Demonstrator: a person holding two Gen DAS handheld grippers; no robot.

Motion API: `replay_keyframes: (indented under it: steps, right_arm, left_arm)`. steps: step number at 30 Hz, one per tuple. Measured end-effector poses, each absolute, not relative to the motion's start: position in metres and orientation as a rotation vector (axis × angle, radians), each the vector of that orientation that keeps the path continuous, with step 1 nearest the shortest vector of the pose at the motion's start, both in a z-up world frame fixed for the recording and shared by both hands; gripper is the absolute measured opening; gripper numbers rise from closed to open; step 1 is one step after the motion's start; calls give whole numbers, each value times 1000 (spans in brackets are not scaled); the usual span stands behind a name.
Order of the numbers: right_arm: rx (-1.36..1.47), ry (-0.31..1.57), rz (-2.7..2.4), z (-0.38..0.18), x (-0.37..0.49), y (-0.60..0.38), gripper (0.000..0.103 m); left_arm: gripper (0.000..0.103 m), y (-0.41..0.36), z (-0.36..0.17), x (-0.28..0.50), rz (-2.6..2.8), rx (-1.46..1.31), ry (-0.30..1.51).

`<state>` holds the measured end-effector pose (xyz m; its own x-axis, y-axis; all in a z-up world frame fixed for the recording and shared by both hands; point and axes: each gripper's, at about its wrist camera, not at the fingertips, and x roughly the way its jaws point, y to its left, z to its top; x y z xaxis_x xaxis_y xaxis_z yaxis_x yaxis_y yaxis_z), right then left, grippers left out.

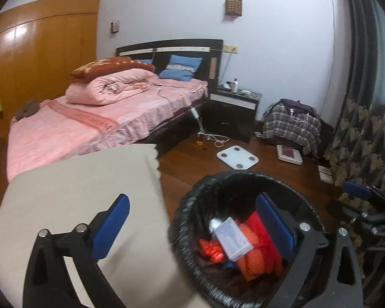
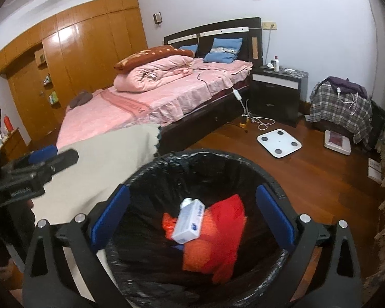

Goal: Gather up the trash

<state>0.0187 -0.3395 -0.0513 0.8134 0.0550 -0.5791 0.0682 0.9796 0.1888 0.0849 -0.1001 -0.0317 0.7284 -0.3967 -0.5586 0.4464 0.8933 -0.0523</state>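
Note:
A round bin with a black liner [image 1: 192, 205] [image 2: 151, 172] stands on the wooden floor beside a beige-covered surface [image 1: 77, 192] [image 2: 102, 169]. In it lie a small white box [image 1: 232, 238] [image 2: 190, 220] and red and orange wrappers [image 1: 259, 254] [image 2: 218, 236]. My left gripper [image 1: 195, 225] is open and empty, straddling the bin's left rim, one finger over the beige surface, one over the bin. My right gripper [image 2: 192, 220] is open and empty right above the bin's mouth. The left gripper also shows in the right wrist view [image 2: 38, 164].
A bed with pink bedding [image 1: 89, 118] [image 2: 154, 97] stands behind. A dark nightstand [image 2: 274, 89], a white scale [image 1: 237, 157] [image 2: 279, 142], cables, a second scale [image 2: 337, 142] and a plaid-covered seat [image 2: 341, 107] lie beyond. A patterned curtain [image 1: 359, 141] hangs at the right.

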Motion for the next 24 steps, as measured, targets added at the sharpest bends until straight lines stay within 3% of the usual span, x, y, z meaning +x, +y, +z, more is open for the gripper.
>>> replay_keyframes:
  steps: [24]
  right_arm:
    - [135,542,71,21,-15,-285,97]
  left_arm:
    - [97,-48,21,11,-365,72,504]
